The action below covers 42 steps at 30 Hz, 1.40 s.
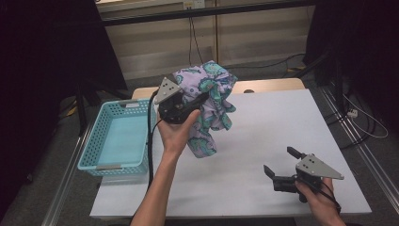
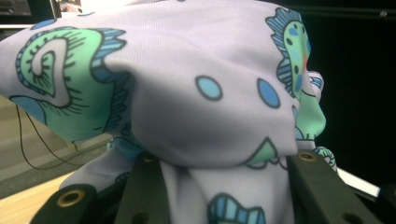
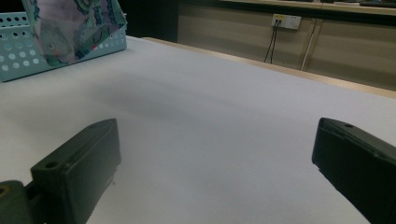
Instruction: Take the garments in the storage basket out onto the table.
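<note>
A lilac cloth [image 1: 209, 101] printed with green and blue swirls hangs bunched above the white table [image 1: 263, 127], its lower end dangling free. My left gripper [image 1: 200, 100] is raised over the table's left half and is shut on the cloth. In the left gripper view the cloth [image 2: 187, 107] drapes over both jaws and hides their tips. My right gripper [image 1: 282, 165] rests low at the table's front right, wide open with nothing between its fingers. From the right gripper view the cloth [image 3: 74, 28] hangs far off in front of the basket.
A turquoise perforated basket [image 1: 117, 136] stands off the table's left edge; I see nothing inside it. Cables run along the floor and wall behind the table. A metal rail [image 1: 371, 160] lies along the right side.
</note>
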Each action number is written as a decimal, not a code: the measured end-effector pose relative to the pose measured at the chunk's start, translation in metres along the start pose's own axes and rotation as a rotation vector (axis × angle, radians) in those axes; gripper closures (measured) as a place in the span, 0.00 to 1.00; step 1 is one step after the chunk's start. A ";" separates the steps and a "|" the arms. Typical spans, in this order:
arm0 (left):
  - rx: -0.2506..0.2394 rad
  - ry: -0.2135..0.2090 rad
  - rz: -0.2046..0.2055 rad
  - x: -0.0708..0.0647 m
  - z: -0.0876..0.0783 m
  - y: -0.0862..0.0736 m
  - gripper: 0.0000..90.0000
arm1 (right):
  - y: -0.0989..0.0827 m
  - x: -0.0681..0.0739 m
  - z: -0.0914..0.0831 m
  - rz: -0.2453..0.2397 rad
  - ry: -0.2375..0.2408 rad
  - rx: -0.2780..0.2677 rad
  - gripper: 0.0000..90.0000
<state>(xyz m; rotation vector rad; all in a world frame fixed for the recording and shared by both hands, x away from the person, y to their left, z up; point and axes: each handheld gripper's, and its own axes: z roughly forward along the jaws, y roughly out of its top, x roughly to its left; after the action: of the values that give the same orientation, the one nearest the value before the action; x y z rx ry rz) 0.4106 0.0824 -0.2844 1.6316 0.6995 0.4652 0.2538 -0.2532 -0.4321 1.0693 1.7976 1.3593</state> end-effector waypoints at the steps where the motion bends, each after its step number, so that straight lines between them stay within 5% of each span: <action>1: 0.008 -0.001 -0.003 0.000 0.002 -0.002 0.71 | 0.000 0.000 0.000 0.001 0.001 0.000 0.01; 27: 0.200 -0.005 -0.018 -0.003 0.048 -0.057 0.71 | 0.000 0.000 0.000 -0.002 0.001 0.002 0.01; 42: 0.366 -0.020 -0.040 -0.006 0.076 -0.095 0.70 | 0.000 0.000 0.000 -0.001 0.002 0.005 0.01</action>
<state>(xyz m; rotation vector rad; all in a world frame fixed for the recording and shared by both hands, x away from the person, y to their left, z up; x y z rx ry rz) 0.4380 0.0299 -0.3908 1.9571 0.8362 0.3022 0.2539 -0.2531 -0.4325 1.0700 1.8033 1.3564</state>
